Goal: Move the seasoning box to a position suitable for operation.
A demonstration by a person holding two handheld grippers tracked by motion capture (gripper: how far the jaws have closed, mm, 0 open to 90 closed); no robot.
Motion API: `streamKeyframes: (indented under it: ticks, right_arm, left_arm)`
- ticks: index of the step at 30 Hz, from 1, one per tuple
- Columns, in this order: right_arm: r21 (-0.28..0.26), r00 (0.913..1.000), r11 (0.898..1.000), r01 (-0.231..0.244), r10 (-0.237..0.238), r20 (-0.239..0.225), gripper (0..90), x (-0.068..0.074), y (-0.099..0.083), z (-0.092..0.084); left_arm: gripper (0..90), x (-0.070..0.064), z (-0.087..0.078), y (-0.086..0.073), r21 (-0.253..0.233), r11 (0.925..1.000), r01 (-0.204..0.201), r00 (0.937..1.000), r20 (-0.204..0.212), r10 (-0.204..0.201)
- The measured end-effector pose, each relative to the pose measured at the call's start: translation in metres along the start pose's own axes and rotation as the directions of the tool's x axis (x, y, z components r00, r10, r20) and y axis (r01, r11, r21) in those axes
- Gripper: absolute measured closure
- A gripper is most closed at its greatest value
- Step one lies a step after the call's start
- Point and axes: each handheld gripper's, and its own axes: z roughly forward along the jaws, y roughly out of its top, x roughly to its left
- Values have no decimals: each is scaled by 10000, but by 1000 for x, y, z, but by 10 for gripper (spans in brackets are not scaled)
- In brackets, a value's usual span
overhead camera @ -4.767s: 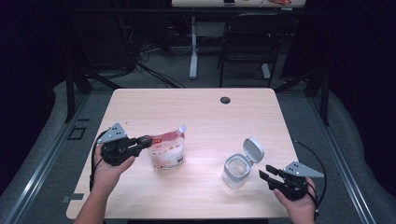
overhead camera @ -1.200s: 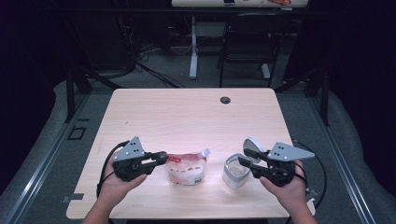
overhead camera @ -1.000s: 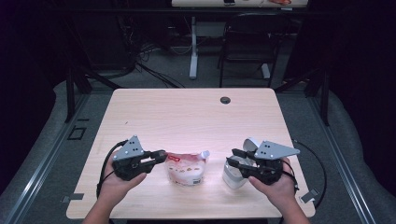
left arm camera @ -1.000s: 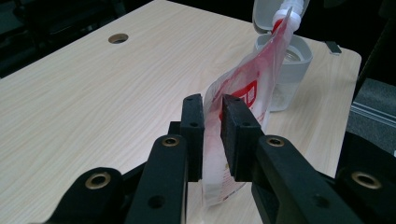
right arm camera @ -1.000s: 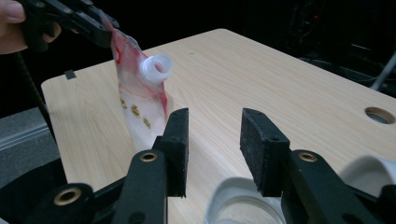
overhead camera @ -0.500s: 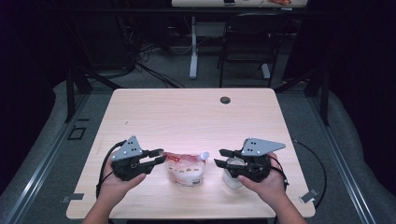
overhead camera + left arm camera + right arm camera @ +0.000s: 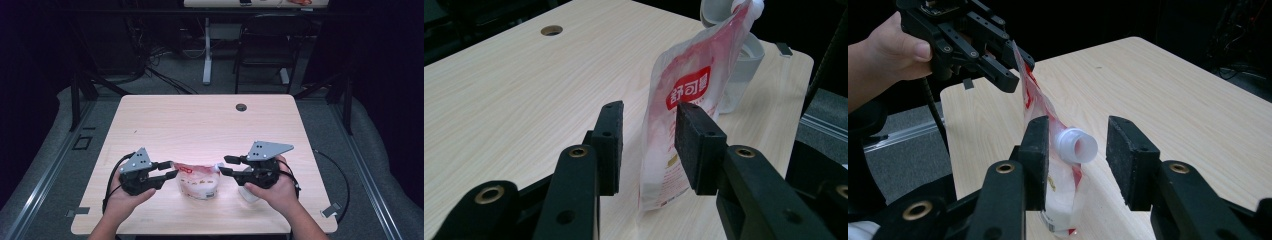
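Note:
A red and white spouted pouch (image 7: 198, 180) stands on the wooden table (image 7: 200, 125) between my two grippers. My left gripper (image 7: 169, 170) reaches it from the left. In the left gripper view the pouch (image 7: 684, 100) has its edge between the pads (image 7: 608, 135) of the left gripper (image 7: 648, 116), whose jaws have just been opening and no longer pinch it. My right gripper (image 7: 224, 165) comes in from the right. It is open, and the pouch's white spout (image 7: 1077, 145) sits loose between the right gripper's (image 7: 1079, 135) pads.
A clear container (image 7: 248, 194) with a flip lid stands under my right hand; it shows behind the pouch as a grey tub (image 7: 746, 60). A dark cable hole (image 7: 241, 107) marks the table's far side. Cables trail from both grippers.
My right gripper moved left, away from the clear container, and now brackets the pouch's spout. The left gripper stayed in place and its jaws spread apart off the pouch's edge.

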Motion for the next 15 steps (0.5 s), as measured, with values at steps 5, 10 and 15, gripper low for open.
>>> streamKeyframes:
  ticks: [5, 10, 15]
  right_arm:
    - [75, 10000, 10000, 29, -29, -69, 612, 0, 2, 7]
    - [154, 9999, 9999, 27, -25, -136, 611, 0, 3, 13]
    - [239, 9997, 9994, 231, -228, -120, 610, 1, 5, 16]
  left_arm:
    - [645, 1, -1, -1, -24, 10000, 24, 10000, -10, -24]
    - [650, 1, 0, -2, -20, 10000, 1, 10000, 17, -1]
    - [645, 2, 0, -3, 30, 10000, 14, 10000, -3, -14]
